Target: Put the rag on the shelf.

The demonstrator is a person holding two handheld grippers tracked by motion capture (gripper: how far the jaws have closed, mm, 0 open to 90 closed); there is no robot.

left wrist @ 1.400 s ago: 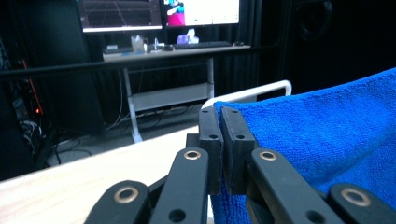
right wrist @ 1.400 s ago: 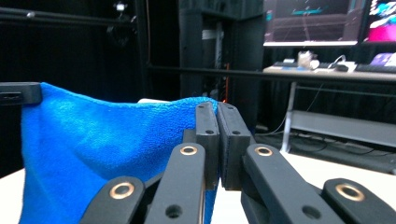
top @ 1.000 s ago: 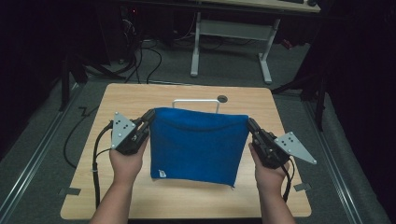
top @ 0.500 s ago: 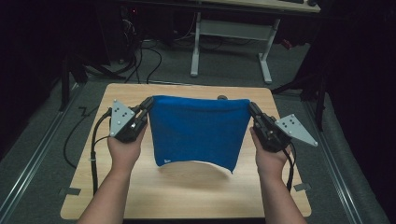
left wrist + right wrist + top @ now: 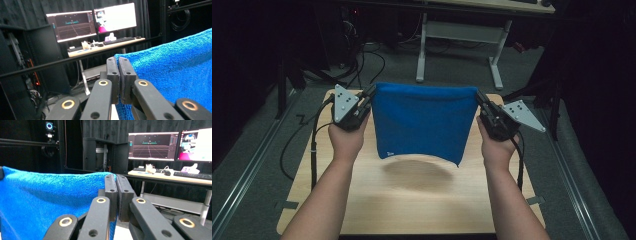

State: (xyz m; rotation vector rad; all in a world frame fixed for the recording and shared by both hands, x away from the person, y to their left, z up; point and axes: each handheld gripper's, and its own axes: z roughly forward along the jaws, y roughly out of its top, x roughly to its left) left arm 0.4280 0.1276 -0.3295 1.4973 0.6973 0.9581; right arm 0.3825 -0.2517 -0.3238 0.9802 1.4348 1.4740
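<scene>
A blue towel [image 5: 424, 121] hangs stretched between my two grippers, lifted clear of the wooden table [image 5: 412, 200]. My left gripper [image 5: 371, 93] is shut on its top left corner and my right gripper [image 5: 478, 96] is shut on its top right corner. The top edge runs taut and level; the bottom edge hangs free above its shadow. In the left gripper view the towel [image 5: 175, 72] spreads to the right of my pinched jaws [image 5: 118, 61]. In the right gripper view the towel [image 5: 47, 200] spreads to the left of the jaws [image 5: 116, 178].
Behind the table stands a desk [image 5: 462, 30] with white legs, and cables [image 5: 357, 55] lie on the floor. The gripper views show two monitors [image 5: 92, 21] and a keyboard [image 5: 119, 40] on that desk. Metal rails run along both sides of the table.
Both hands have risen and moved away from the person, lifting the towel off the table until it hangs free. Both grips have held.
</scene>
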